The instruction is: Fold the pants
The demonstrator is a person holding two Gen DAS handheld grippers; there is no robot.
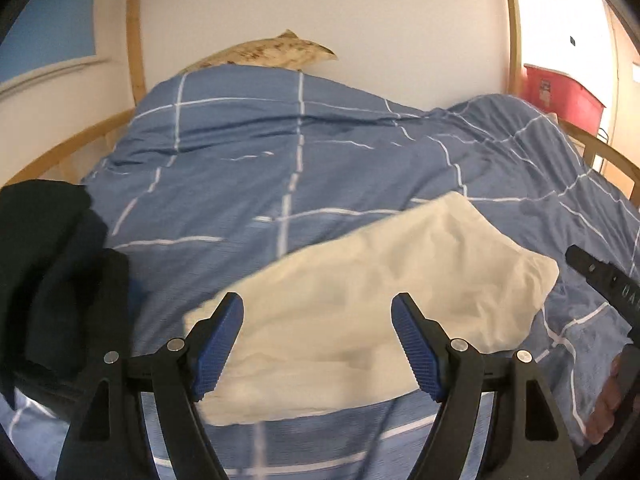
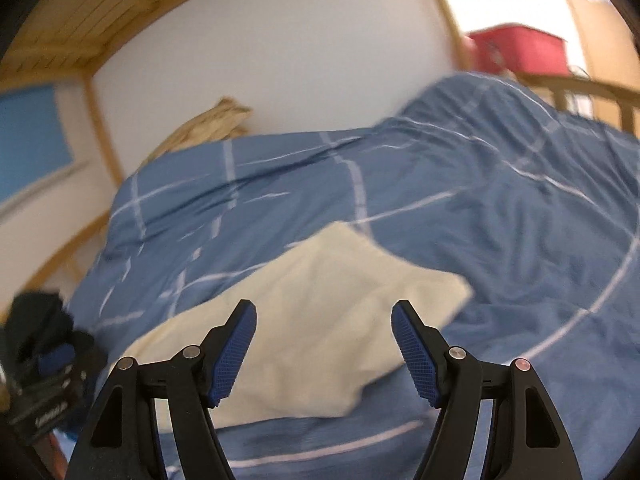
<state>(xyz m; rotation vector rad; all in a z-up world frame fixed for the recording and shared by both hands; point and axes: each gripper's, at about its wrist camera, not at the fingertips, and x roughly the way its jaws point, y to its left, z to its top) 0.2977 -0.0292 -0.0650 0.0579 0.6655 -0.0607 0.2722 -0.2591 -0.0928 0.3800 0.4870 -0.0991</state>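
Left wrist view shows folded cream pants [image 1: 360,312] on the blue duvet [image 1: 280,152], left tool [image 1: 318,308] and right tool [image 2: 324,314] both spread apart, empty

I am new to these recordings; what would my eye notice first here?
First, the cream folded pants lying on the blue checked duvet, just ahead of both open grippers. Then the dark clothes heaped at the left edge, and the red box far right behind the bed.
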